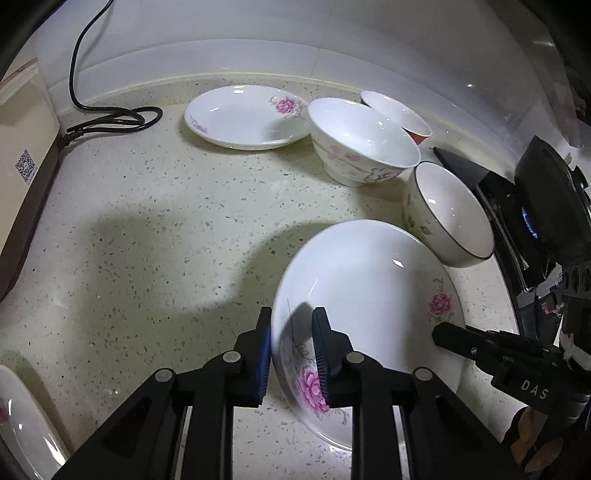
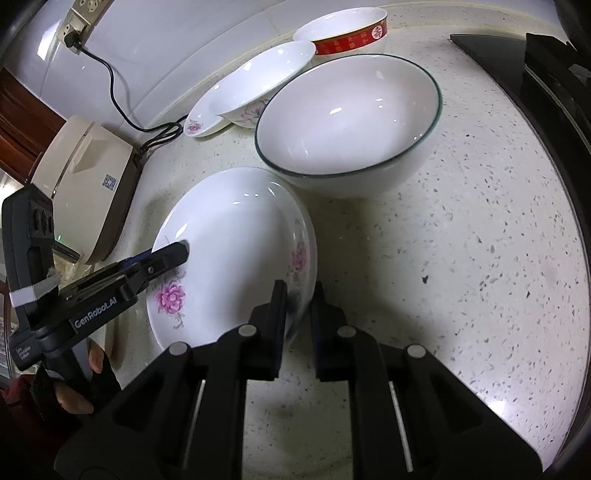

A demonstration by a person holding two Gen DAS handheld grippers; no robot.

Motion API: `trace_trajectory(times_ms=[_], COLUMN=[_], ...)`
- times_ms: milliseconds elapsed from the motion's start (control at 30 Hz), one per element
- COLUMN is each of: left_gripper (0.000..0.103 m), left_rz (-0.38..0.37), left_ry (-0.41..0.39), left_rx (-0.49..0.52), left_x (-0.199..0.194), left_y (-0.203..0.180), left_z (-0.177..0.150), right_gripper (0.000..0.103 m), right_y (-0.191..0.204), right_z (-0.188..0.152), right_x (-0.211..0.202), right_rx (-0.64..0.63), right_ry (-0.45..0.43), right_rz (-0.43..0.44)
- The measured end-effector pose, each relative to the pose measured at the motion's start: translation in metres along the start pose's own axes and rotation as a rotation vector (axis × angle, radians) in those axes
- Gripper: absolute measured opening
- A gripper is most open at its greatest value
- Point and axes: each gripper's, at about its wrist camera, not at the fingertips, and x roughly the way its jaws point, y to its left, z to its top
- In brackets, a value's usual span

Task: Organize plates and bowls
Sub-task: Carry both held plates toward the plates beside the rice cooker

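Note:
A white plate with pink flowers [image 1: 369, 291] [image 2: 229, 251] is held between both grippers, tilted above the speckled counter [image 1: 155, 221]. My left gripper [image 1: 291, 354] is shut on its near rim; it shows in the right wrist view [image 2: 173, 254] at the plate's left edge. My right gripper [image 2: 300, 299] is shut on the opposite rim; it shows in the left wrist view [image 1: 443, 336]. Behind stand a dark-rimmed bowl [image 1: 450, 214] [image 2: 347, 122], a flowered bowl [image 1: 362, 140] [image 2: 258, 85], a red-banded bowl [image 1: 399, 114] [image 2: 347, 33] and a second flowered plate [image 1: 243, 118] [image 2: 199, 123].
A beige appliance [image 1: 22, 158] [image 2: 88, 177] with a black cord [image 1: 110, 118] stands at the left. A black stove [image 1: 543, 206] [image 2: 546, 74] borders the counter on the right. Another plate's rim [image 1: 22, 421] shows at the lower left. A tiled wall [image 1: 258, 44] runs behind.

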Motion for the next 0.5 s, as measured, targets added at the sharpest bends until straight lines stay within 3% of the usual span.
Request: trace_trajectory(times_ms=[500], left_gripper=[0.022], left_rz=[0.028], left_ry=[-0.017], left_rx=[-0.037], left_x=[-0.009], left_y=[0.015], left_z=[-0.008], right_gripper=[0.015], right_y=[0.022], right_z=[-0.002], right_x=[0.005], right_rx=[-0.039], right_ry=[0.009], right_rz=[0.030])
